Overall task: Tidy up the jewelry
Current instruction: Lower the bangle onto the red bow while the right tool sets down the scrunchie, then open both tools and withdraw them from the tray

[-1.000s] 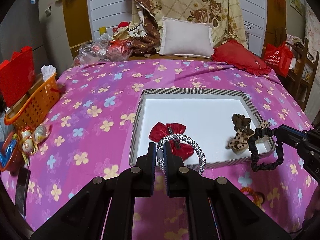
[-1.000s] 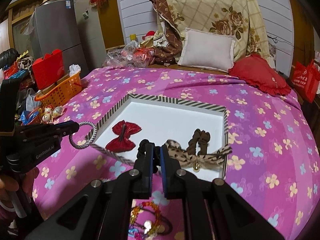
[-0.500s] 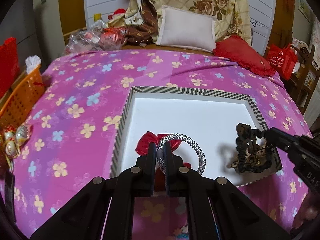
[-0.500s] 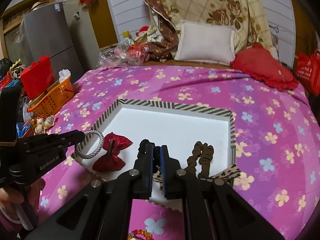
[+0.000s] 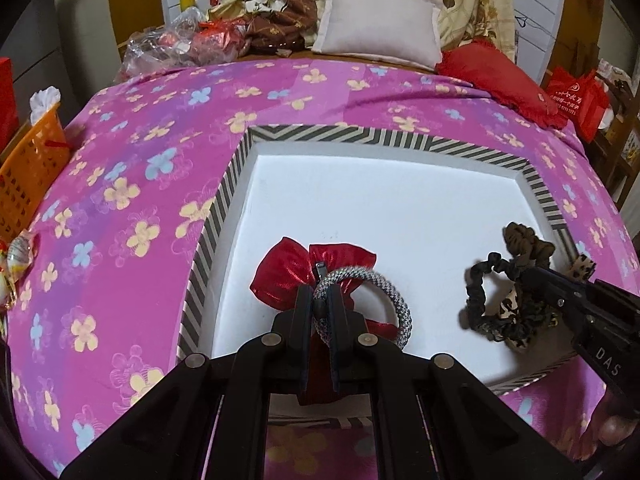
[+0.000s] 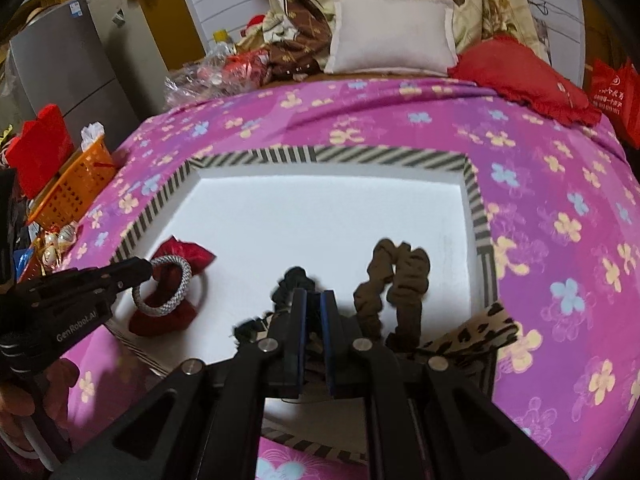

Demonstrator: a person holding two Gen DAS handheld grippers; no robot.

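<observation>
A white tray with a striped rim (image 5: 360, 138) (image 6: 384, 156) lies on the pink flowered bed. My left gripper (image 5: 320, 312) (image 6: 146, 270) is shut on a grey woven hair ring (image 5: 394, 300) (image 6: 178, 300) and holds it over the red bow (image 5: 288, 276) (image 6: 182, 254) at the tray's near left. My right gripper (image 6: 313, 300) (image 5: 524, 276) is shut on a black scrunchie (image 5: 478, 300) (image 6: 290, 280) over the tray's near right. A brown scrunchie (image 6: 400, 280) and a leopard bow (image 6: 480, 328) lie beside it in the tray.
An orange basket (image 5: 28, 168) (image 6: 76, 184) stands off the bed's left edge. A white pillow (image 5: 376, 28), a red cushion (image 5: 492, 76) and plastic bags (image 5: 176, 44) lie at the head of the bed. A red bag (image 5: 576, 100) hangs at the right.
Both grippers have moved forward over the tray. The grey ring now hangs above the red bow, and the black scrunchie has come in over the tray's right side.
</observation>
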